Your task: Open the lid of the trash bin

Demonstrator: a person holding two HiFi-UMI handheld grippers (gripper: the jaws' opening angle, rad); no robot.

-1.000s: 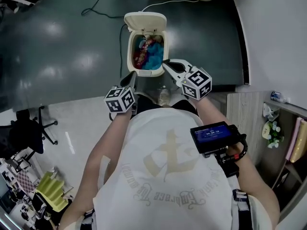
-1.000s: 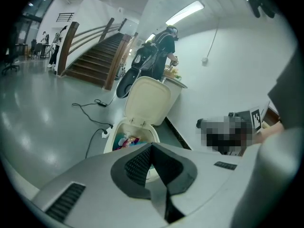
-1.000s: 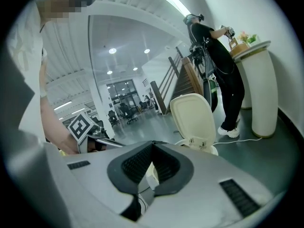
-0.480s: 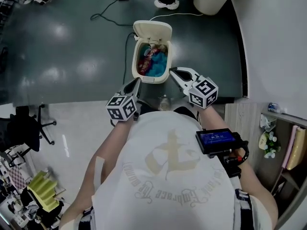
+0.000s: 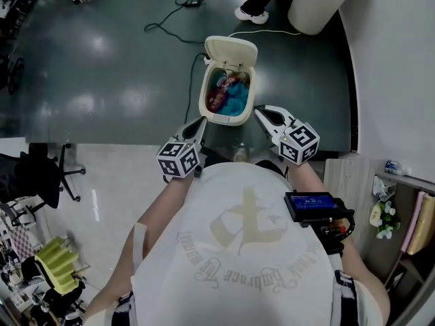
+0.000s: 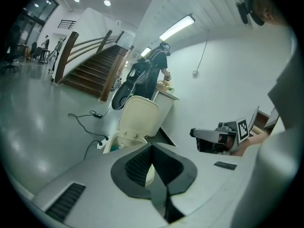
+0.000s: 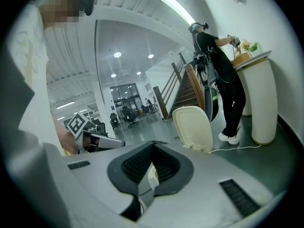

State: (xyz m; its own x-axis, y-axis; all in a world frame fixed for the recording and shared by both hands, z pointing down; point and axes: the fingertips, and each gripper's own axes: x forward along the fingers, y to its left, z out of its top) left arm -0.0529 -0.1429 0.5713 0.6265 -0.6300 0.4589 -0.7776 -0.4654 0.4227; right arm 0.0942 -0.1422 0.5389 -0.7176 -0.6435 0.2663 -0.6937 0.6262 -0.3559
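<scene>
Listing from above: one trash bin (image 5: 206, 95), cream, standing on the dark floor (image 5: 102, 80) close to that floor's near edge and toward its right side. It has one lid (image 5: 232, 51), hinged at the bin's far rim and raised upright, fully open. The contents are a heap of blue and red, its items not told apart. There are two grippers, both mine, each bearing one marker cube (image 5: 179, 159). The left gripper (image 5: 201, 121) has its jaws brought together with nothing between them, and its tip is near the bin's near left corner. The right gripper (image 5: 259, 110) has its jaws likewise together and empty, and its tip is near the bin's near right corner. One screen unit (image 5: 311, 206) sits at my right wrist. Two cables lie on the dark floor beyond the bin: one black cable (image 5: 170, 15) toward the far edge and one white cable (image 5: 268, 32) running behind the lid. One white column (image 5: 319, 2) stands at the far right corner. One office chair (image 5: 41, 175) stands on the pale floor at the left edge. One other person (image 7: 218, 56) stands beyond the bin beside the column. One staircase (image 6: 90, 72) rises far off.
</scene>
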